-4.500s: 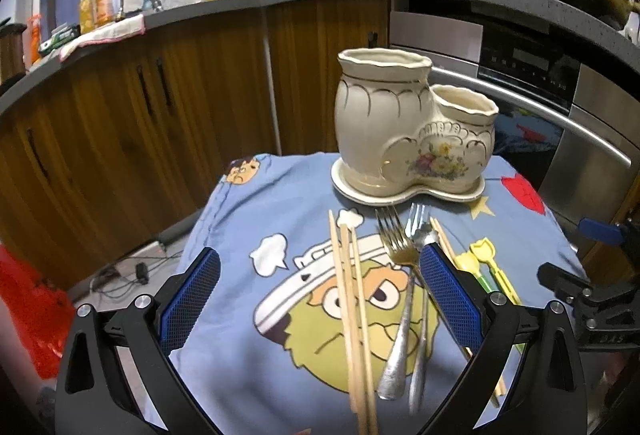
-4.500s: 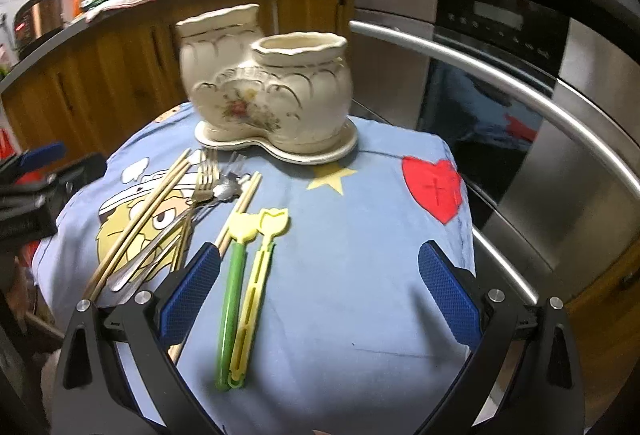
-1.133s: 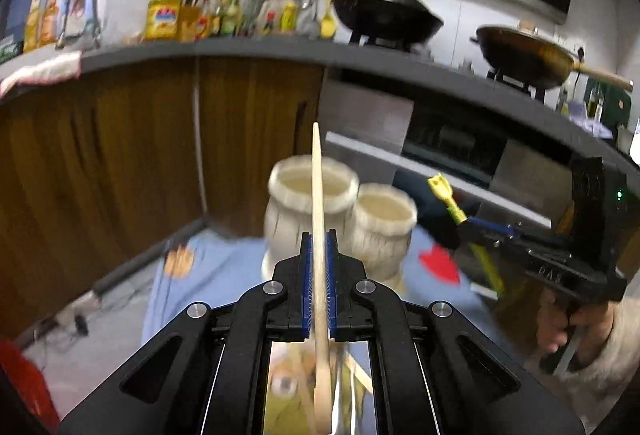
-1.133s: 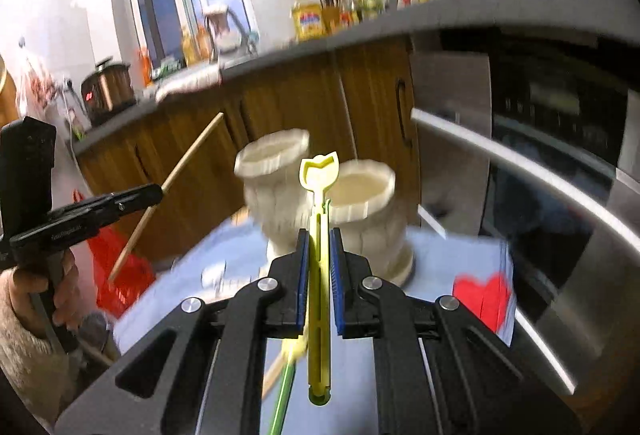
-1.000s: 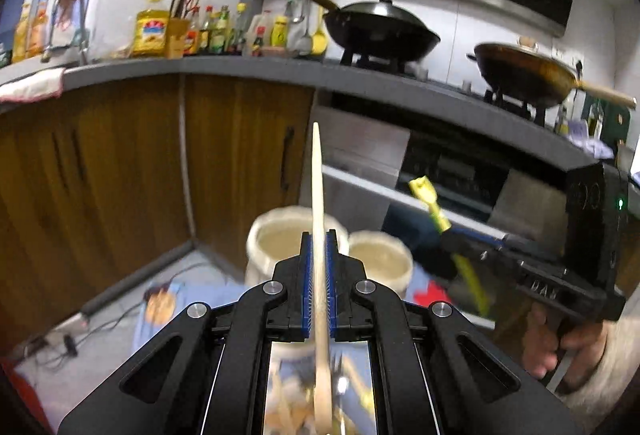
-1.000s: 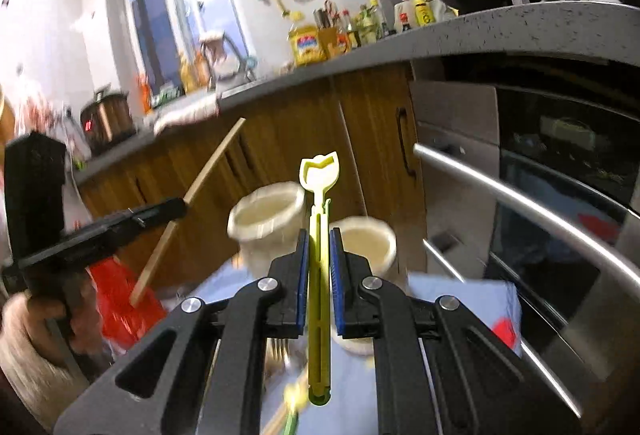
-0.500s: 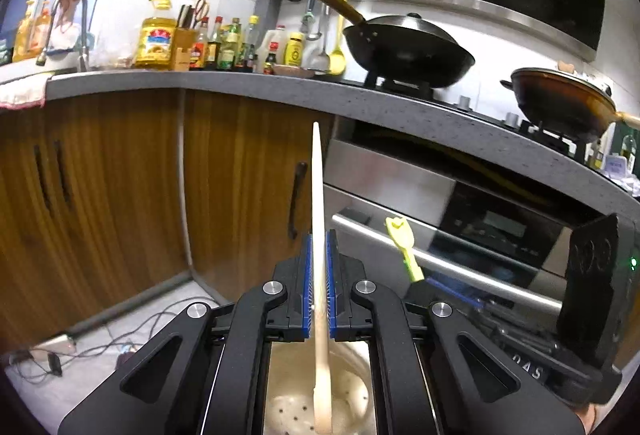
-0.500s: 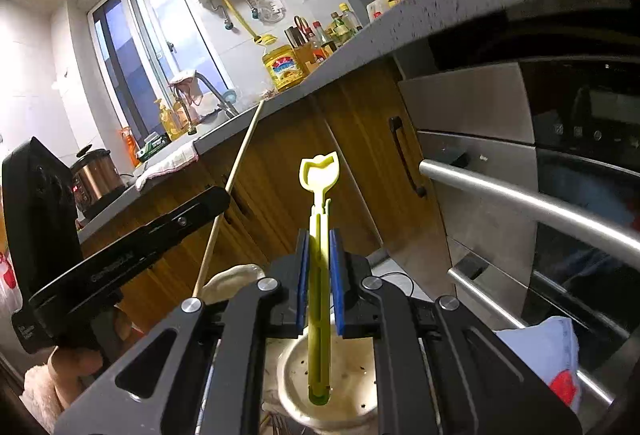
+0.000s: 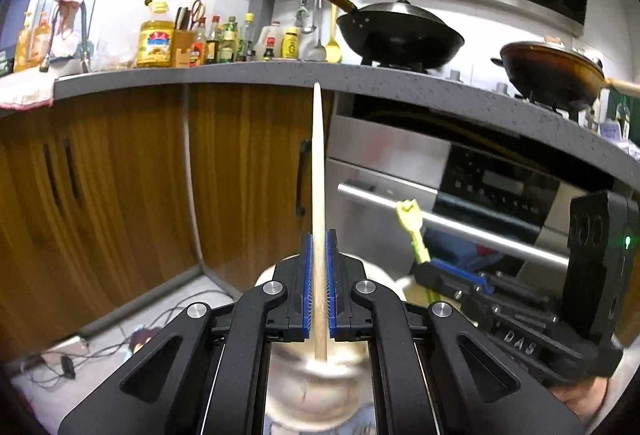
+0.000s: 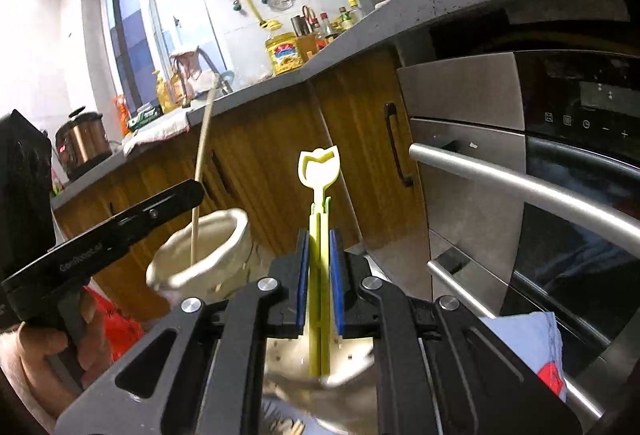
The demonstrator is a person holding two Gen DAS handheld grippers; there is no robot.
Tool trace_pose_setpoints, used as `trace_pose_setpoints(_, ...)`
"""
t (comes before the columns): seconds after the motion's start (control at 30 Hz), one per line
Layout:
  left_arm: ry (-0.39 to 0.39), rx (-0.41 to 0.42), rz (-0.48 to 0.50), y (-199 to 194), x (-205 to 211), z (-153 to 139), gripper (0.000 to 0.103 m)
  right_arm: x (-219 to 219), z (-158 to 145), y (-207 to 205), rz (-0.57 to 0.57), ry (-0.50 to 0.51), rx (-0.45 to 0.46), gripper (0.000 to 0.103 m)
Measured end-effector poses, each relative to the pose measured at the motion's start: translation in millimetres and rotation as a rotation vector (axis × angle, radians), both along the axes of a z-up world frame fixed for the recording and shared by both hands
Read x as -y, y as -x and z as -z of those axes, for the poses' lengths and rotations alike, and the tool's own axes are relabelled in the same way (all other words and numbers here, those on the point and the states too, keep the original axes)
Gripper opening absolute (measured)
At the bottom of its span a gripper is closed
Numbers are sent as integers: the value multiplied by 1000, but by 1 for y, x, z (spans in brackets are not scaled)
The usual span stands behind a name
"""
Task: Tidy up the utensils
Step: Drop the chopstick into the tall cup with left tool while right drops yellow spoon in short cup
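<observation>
2 grippers clamp upright utensils over the glossy cream ceramic holder [image 10: 200,267] — left gripper [image 9: 319,287] pinches a tapered wooden chopstick [image 9: 318,171], right gripper [image 10: 319,281] a tulip-topped yellow plastic stick [image 10: 319,195].

A blue printed cloth [image 10: 536,339] covers the support at the lower right of the right wrist view, with the cream ceramic holder [image 10: 200,255] standing on it at centre left.
</observation>
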State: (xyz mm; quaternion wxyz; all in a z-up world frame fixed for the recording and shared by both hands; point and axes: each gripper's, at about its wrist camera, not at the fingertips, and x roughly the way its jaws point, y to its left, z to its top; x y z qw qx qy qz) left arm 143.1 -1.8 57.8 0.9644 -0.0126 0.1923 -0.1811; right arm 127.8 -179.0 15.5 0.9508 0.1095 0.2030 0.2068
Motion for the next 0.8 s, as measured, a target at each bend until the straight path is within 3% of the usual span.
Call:
trace_pose_setpoints(0.53,-37,-29,-5,17,-5,10,9,3,4,14,30,52,-54,10)
trace_pose_setpoints(0.63,-47,-20,-5,24,-5,8,14,3,1,14,36,63,-48,13)
trace_pose_setpoints(0.7,-58,-16,-8,27,-4,5,29,5,-1,16,43,65,-41,29)
trace_pose_setpoints(0.8,-58,-2,-11,35,-6,0,46,7,-4,20,55,65,-36,40)
